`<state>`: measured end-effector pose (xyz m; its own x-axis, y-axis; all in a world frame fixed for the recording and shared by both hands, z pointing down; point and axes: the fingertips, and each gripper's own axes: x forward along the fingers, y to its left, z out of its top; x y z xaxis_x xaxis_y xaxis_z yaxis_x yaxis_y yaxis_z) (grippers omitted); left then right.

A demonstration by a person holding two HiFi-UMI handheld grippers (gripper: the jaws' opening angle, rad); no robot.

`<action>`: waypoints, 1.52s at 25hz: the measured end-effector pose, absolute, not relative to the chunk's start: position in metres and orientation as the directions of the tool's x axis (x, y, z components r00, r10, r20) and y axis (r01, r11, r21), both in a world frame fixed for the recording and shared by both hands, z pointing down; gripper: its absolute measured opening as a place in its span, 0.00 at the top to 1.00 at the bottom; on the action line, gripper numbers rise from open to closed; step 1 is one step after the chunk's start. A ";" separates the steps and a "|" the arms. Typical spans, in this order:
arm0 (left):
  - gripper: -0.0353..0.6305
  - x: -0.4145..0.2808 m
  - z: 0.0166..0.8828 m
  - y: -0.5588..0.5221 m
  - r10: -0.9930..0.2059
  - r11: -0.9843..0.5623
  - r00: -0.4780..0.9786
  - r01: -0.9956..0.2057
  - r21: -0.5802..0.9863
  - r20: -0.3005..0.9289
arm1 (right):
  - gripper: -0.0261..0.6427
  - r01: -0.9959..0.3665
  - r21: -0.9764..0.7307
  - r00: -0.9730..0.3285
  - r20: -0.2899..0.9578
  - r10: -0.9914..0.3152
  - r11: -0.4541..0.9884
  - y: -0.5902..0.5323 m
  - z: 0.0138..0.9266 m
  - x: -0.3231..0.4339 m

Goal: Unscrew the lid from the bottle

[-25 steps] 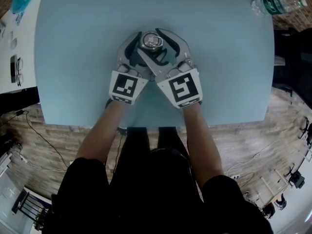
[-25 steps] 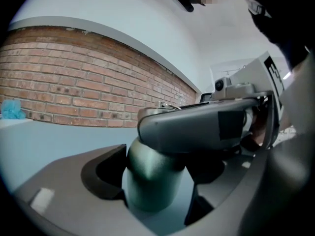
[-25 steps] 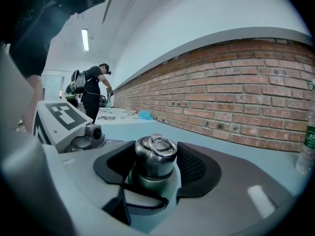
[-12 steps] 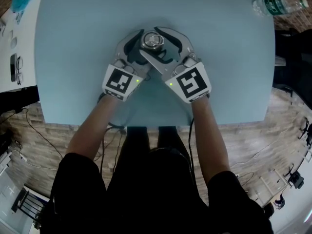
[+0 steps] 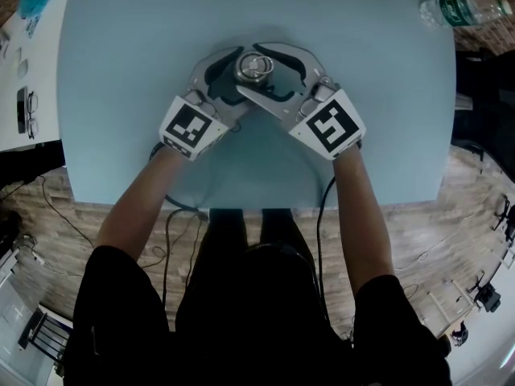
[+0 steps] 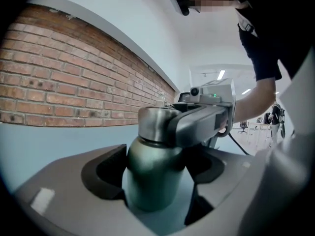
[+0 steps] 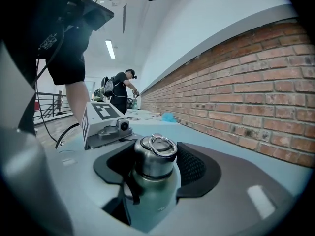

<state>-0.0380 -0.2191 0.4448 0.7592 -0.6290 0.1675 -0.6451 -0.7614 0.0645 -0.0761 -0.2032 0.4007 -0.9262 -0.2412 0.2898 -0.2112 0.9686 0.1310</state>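
Turned counter to each other just now, my left tongs (image 5: 239, 75) clamp the body of the bottle (image 6: 153, 178) and my right tongs (image 5: 253, 69) clamp the lid (image 7: 155, 157) — so it's probably loosening.

Lab-like workroom: brick wall (image 7: 256, 92), ceiling strip light (image 7: 110, 49), loose cables (image 5: 320, 225) over wood-plank floor (image 5: 418, 223).

Left claw (image 5: 240, 77): jaws clamped on the bottle (image 6: 152, 181) body, pointing almost level.
Right claw (image 5: 256, 69): jaws closed round the lid (image 7: 155, 156), crossing above the left one.
Left forearm (image 5: 137, 211), right forearm (image 5: 364, 207): bare, converging forward.
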 end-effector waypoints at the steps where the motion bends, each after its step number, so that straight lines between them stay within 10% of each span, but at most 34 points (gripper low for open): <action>1: 0.41 -0.038 0.445 -0.219 -0.623 -0.767 0.764 -0.639 0.063 0.169 | 0.57 -0.198 0.133 -0.927 0.297 -0.230 0.971 -0.203 0.401 -0.076; 14: 0.40 -0.037 0.444 -0.217 -0.561 -0.814 0.809 -0.577 0.063 0.175 | 0.57 -0.031 0.144 -0.927 0.365 -0.082 0.989 -0.198 0.404 -0.075; 38: 0.34 -0.036 0.452 -0.214 -0.627 -0.763 0.746 -0.647 0.018 0.222 | 0.46 -0.128 0.145 -0.916 0.363 -0.173 0.981 -0.200 0.408 -0.073</action>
